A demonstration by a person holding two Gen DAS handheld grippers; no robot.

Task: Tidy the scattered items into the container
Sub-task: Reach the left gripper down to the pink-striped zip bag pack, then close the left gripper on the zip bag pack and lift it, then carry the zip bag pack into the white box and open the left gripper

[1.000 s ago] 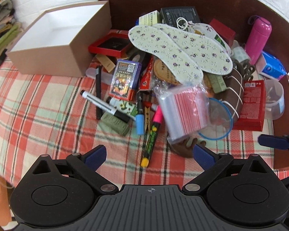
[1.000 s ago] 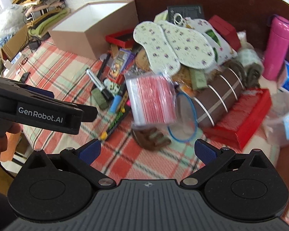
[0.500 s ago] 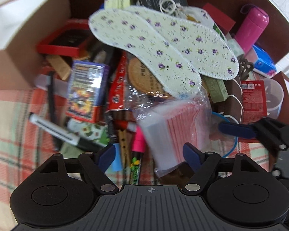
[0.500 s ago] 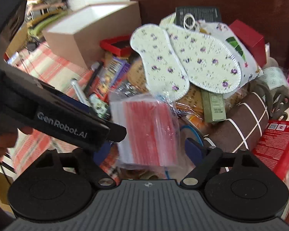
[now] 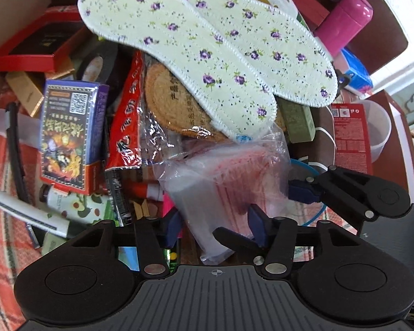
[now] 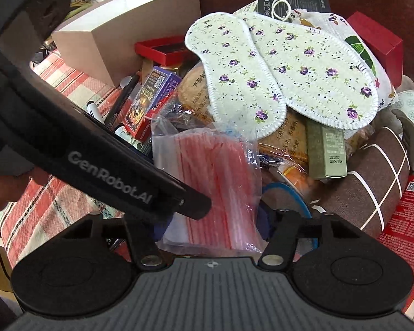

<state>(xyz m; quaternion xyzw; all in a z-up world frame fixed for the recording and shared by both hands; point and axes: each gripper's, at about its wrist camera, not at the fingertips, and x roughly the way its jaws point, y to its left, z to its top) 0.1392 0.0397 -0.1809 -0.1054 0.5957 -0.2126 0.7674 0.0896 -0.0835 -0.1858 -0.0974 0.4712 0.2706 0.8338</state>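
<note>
Checked red cloth carries your clutter, with the cardboard box beyond it. Your left gripper straddles the clear bag of red-striped pouches, jaws closing, pads not visibly pressing yet. Your right gripper closes around the same bag too. 2 floral insoles lie just above, atop the pile.

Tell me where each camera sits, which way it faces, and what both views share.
Left wrist: on the left gripper, aimed steeply down at the pile; its jaws are closing around the bag of red zip bags; the right gripper enters at right.
Right wrist: on the right gripper, also angled down, jaws closing around the same bag; the left gripper's body crosses at left.
Shared: bag, floral insoles, cardboard box.
</note>
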